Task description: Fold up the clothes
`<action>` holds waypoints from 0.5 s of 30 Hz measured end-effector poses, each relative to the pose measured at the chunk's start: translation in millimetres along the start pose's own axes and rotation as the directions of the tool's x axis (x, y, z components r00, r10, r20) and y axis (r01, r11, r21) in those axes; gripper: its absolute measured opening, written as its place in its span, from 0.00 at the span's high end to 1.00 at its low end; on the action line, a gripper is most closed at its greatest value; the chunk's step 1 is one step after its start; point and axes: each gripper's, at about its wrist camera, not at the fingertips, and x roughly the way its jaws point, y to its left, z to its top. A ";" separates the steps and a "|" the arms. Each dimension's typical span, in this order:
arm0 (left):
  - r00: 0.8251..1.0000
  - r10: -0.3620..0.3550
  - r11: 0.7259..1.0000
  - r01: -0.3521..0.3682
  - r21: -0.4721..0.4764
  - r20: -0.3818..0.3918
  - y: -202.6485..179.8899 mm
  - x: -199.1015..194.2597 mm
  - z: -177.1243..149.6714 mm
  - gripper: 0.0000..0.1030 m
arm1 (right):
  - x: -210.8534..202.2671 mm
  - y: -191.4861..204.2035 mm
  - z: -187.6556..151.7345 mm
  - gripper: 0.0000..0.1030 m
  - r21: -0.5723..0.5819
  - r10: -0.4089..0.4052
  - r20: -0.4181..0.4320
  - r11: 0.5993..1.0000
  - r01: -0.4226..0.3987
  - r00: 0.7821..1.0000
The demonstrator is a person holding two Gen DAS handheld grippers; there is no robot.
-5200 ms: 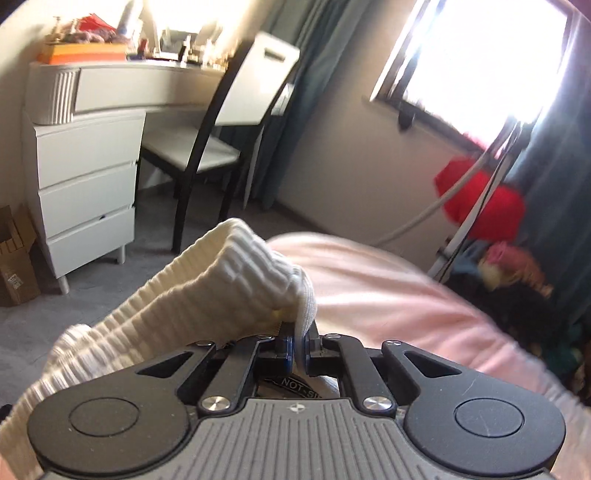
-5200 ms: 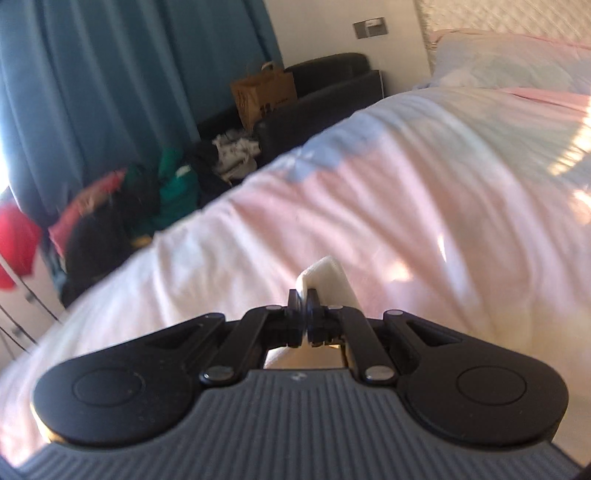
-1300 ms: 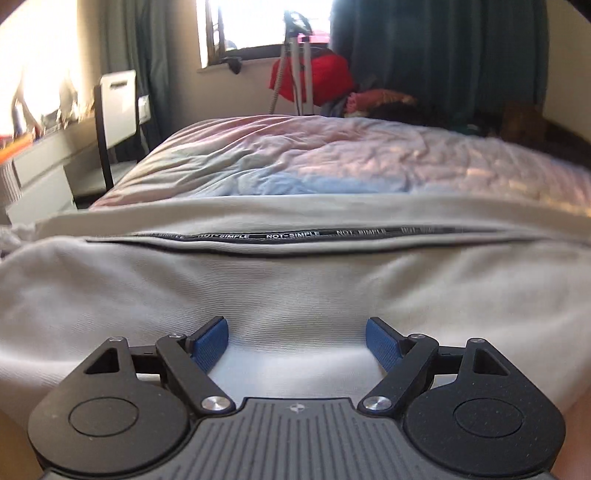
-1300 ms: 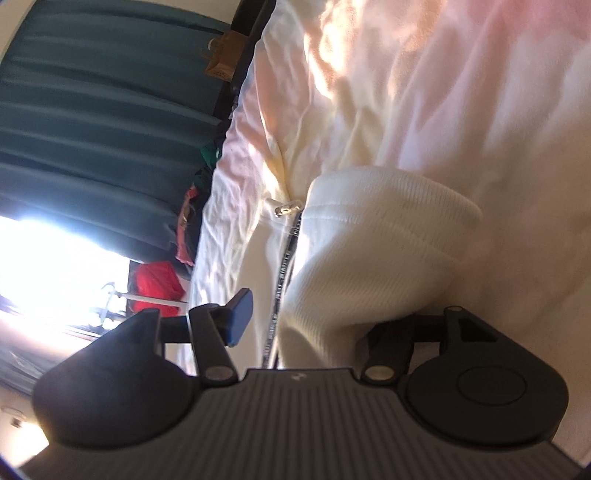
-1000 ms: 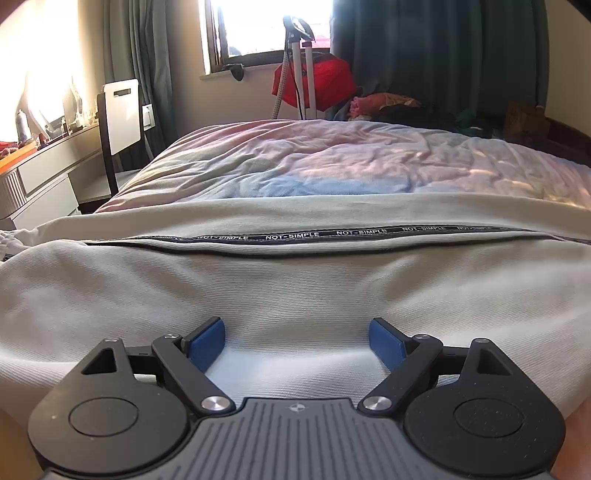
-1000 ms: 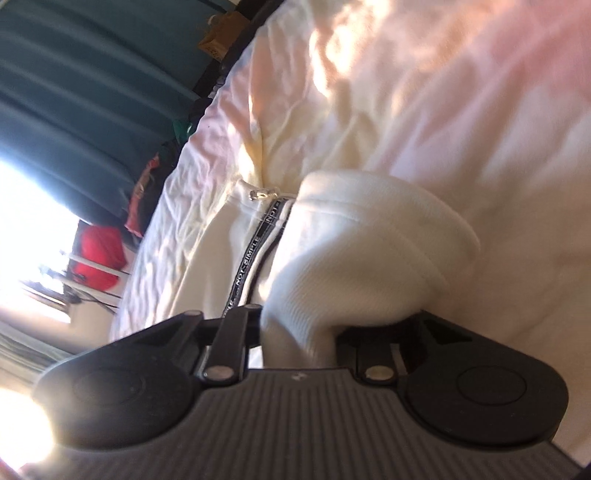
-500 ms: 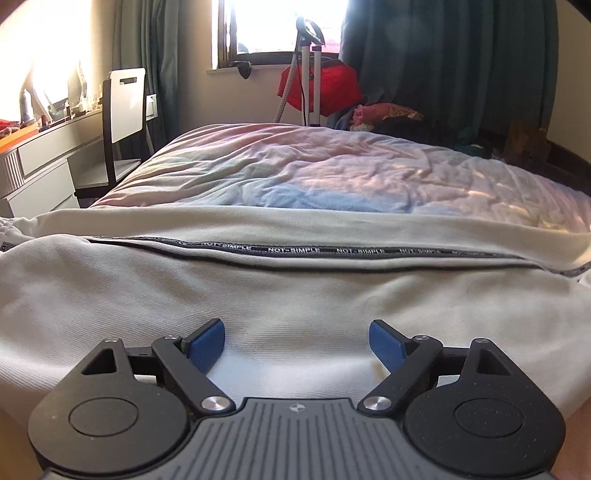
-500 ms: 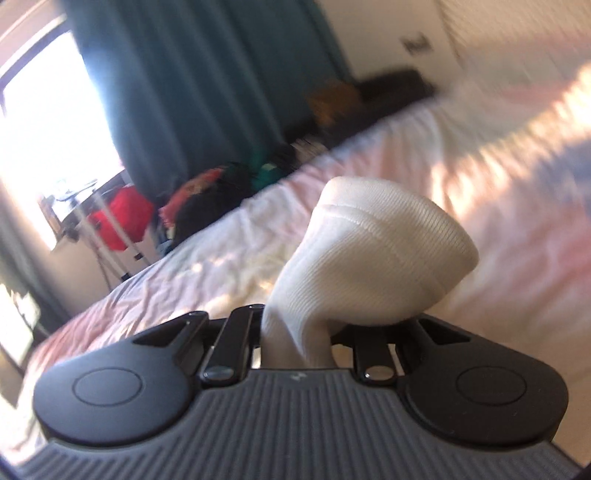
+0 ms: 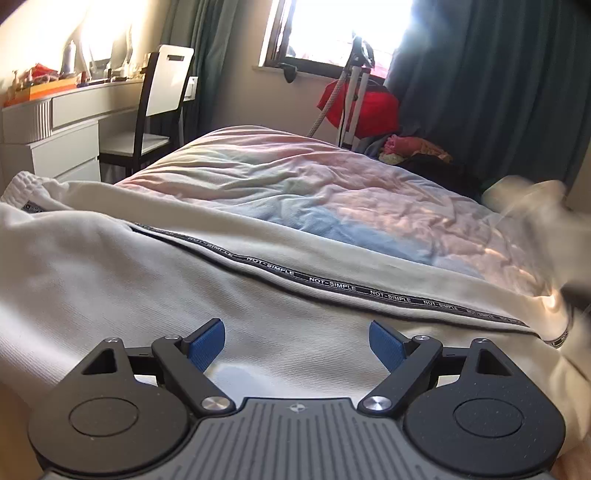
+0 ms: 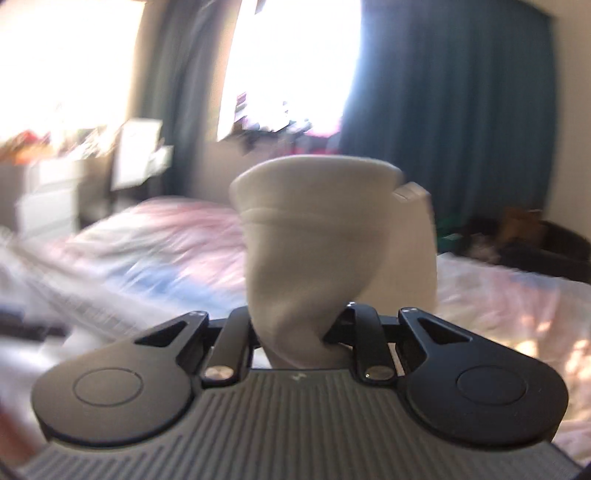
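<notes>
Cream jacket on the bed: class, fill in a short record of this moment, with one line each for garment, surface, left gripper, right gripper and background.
garment: cream jacket spread flat, black NOT-SIMPLE tape along the zip
surface: bed with pastel duvet
left gripper: left gripper open, low over the jacket
right gripper: right gripper shut on ribbed cuff, lifted; view blurred
background: white chair, window, dark curtain

Sun blazed through a window point(image 9: 332, 33) flanked by dark teal curtains point(image 9: 491, 81). A bed point(image 9: 295, 184) with a rumpled pink-and-blue duvet filled the room. To its left stood a white desk point(image 9: 62, 125) and chair point(image 9: 162, 107); red fabric point(image 9: 369, 107) hung below the window.
</notes>
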 end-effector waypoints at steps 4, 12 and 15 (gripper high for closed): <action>1.000 -0.005 1.000 0.005 -0.027 -0.004 4.4 -0.7 1.2 0.16 | 4.2 22.3 -10.5 0.80 -0.074 0.042 -0.043 0.996 -0.045 0.998; 1.000 -0.023 0.996 0.024 -0.087 0.011 15.7 -3.4 6.3 0.16 | 12.8 66.8 -31.6 0.80 -0.215 0.115 -0.137 0.966 -0.143 0.984; 0.999 -0.029 0.994 0.031 -0.108 0.016 19.2 -3.7 8.7 0.16 | 5.7 95.9 -26.3 0.80 -0.227 0.190 -0.073 0.953 -0.202 0.979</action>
